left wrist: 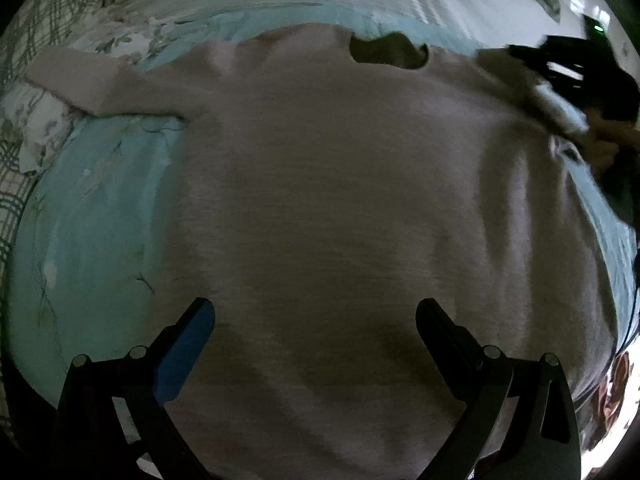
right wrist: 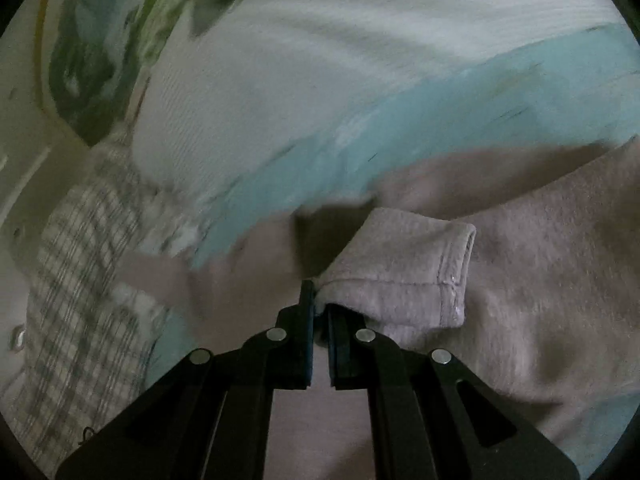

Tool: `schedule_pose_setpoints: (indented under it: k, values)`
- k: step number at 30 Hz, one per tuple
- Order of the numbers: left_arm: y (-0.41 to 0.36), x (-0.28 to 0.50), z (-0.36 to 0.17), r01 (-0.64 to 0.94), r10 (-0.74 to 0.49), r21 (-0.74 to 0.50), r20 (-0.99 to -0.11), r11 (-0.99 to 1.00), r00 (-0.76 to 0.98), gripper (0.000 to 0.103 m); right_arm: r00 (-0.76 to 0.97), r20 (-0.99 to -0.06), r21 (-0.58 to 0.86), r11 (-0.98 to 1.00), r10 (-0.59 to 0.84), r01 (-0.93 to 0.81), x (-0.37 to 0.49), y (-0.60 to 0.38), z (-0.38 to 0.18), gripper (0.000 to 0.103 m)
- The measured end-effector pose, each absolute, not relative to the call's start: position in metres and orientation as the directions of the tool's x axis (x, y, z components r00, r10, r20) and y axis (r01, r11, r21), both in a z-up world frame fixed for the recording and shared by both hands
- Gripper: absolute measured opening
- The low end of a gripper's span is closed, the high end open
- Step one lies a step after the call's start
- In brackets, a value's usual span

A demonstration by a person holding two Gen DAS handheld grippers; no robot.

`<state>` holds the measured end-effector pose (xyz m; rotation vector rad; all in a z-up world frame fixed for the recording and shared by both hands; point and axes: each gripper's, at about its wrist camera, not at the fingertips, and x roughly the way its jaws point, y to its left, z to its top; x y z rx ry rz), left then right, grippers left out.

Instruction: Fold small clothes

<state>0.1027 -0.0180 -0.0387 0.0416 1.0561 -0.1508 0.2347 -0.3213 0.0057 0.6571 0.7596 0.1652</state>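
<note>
Across the teal bedsheet [left wrist: 100, 220] lies the soft, floppy mauve top [left wrist: 320, 200], right gripper [right wrist: 320, 312] pinched on its sleeve cuff [right wrist: 420, 272], left gripper [left wrist: 316, 320] gaping empty — hems look the safest hold.

The pinkish shirt [left wrist: 340, 200] is soft, matt knit cloth with a stitched cuff, lying on smooth turquoise bed sheet [left wrist: 88, 216] (cotton-like), while the fingers [left wrist: 188, 344] look matt black plastic.
</note>
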Motion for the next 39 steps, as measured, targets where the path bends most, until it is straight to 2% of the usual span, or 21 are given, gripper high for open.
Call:
schedule_pose_setpoints:
  k: [6, 13, 16, 19, 20, 21, 31, 36, 39]
  values:
    - [0.005, 0.107, -0.033, 0.108, -0.121, -0.077, -0.858, 0.991, 0.500, 0.101, 0.639, -0.601, 0.634, 0.774, 0.480, 0.015, 0.269, -0.237, -0.025, 0.006]
    - [0.032, 0.121, -0.033, 0.058, -0.136, -0.123, -0.852, 0.991, 0.506, 0.101, 0.563, -0.590, 0.662, 0.746, 0.578, -0.071, 0.285, -0.183, -0.041, 0.006]
    - [0.035, 0.123, -0.035, 0.047, -0.128, -0.121, -0.851, 0.991, 0.510, 0.101, 0.525, -0.610, 0.663, 0.745, 0.594, -0.072, 0.291, -0.168, -0.050, 0.012]
    - [0.036, 0.138, -0.038, 0.047, -0.129, -0.122, -0.849, 0.991, 0.512, 0.101, 0.510, -0.583, 0.712, 0.700, 0.632, -0.054, 0.292, -0.173, -0.056, 0.032]
    - [0.035, 0.142, -0.038, 0.049, -0.128, -0.120, -0.849, 0.992, 0.513, 0.101, 0.513, -0.579, 0.716, 0.696, 0.634, -0.051, 0.290, -0.176, -0.054, 0.043]
    - [0.034, 0.144, -0.038, 0.053, -0.128, -0.118, -0.847, 0.992, 0.516, 0.101, 0.522, -0.575, 0.716, 0.696, 0.630, -0.051, 0.286, -0.180, -0.051, 0.049]
    - [-0.021, 0.239, -0.043, 0.127, -0.146, -0.091, -0.826, 0.988, 0.545, 0.101, 0.666, -0.557, 0.686, 0.727, 0.496, 0.033, 0.217, -0.250, -0.007, 0.049]
    - [-0.051, 0.292, -0.056, 0.147, -0.079, 0.006, -0.821, 0.989, 0.565, 0.100, 0.716, -0.557, 0.677, 0.729, 0.422, 0.097, 0.176, -0.283, 0.001, 0.049]
    - [-0.045, 0.312, -0.061, 0.111, -0.037, 0.032, -0.820, 0.993, 0.571, 0.093, 0.740, -0.558, 0.664, 0.737, 0.376, 0.126, 0.154, -0.300, 0.006, 0.050]
